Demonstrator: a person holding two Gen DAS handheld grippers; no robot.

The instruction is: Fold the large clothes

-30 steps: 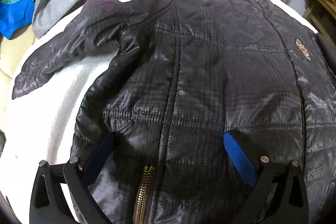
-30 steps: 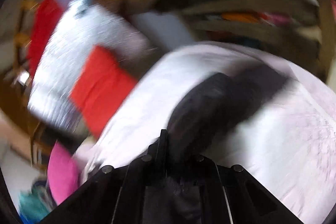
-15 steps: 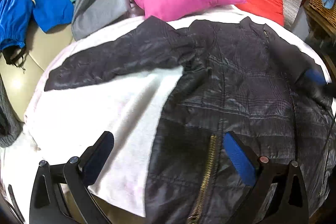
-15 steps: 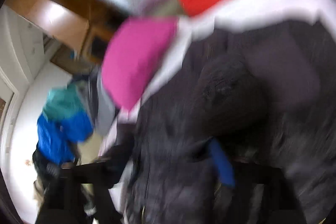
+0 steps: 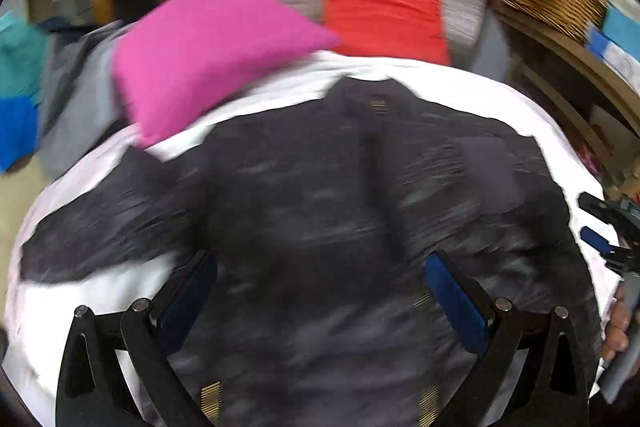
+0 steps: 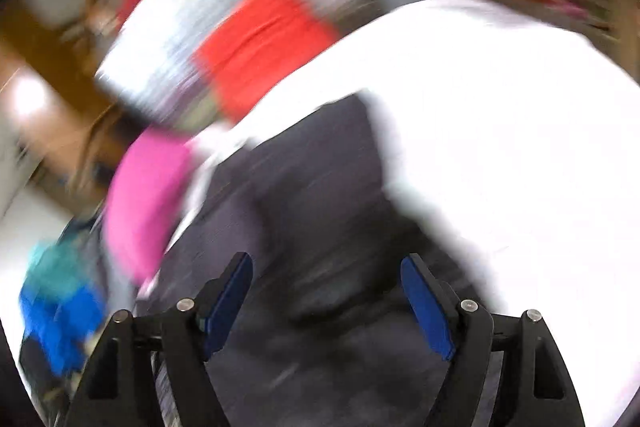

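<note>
Both jaws open, left gripper and right gripper over dark padded jacket: soft, bulky, probably slippery, so grab sleeve cuff or hem.

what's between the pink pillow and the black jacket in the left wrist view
A strip of the white bed cover separates the pink pillow from the black jacket near the collar; the left wrist view shows it, though blurred. Further left the gap narrows and contact is unclear.
</note>
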